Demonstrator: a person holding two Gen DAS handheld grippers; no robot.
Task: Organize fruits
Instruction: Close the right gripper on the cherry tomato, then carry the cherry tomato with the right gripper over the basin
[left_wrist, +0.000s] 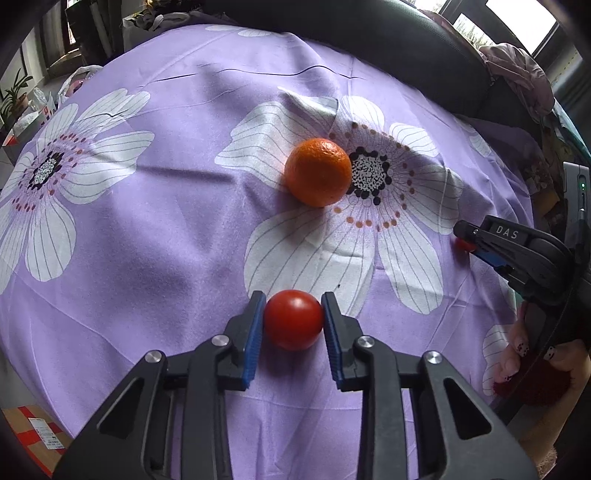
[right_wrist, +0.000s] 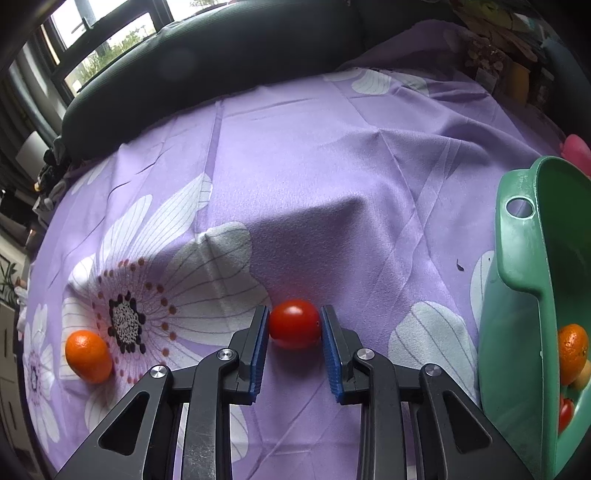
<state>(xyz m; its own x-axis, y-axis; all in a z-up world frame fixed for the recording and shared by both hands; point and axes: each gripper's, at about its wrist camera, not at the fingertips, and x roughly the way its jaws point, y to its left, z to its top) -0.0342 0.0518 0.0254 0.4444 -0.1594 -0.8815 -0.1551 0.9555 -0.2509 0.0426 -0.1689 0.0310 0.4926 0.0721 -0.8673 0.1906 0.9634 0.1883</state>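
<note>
Left wrist view: the left gripper (left_wrist: 293, 319) has its fingers clamped on a red tomato (left_wrist: 293, 320) resting on the purple flowered cloth (left_wrist: 166, 229); an orange (left_wrist: 318, 172) lies beyond.

Right wrist view: the right gripper (right_wrist: 294, 325) fingers pinch another tomato (right_wrist: 294, 324) on the cloth, with a green basin (right_wrist: 517, 332) of fruit to the right.

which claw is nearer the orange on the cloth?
Left. The left claw, shut on a tomato, sits just below the orange; the right claw, gripping another tomato, is farther off.
</note>
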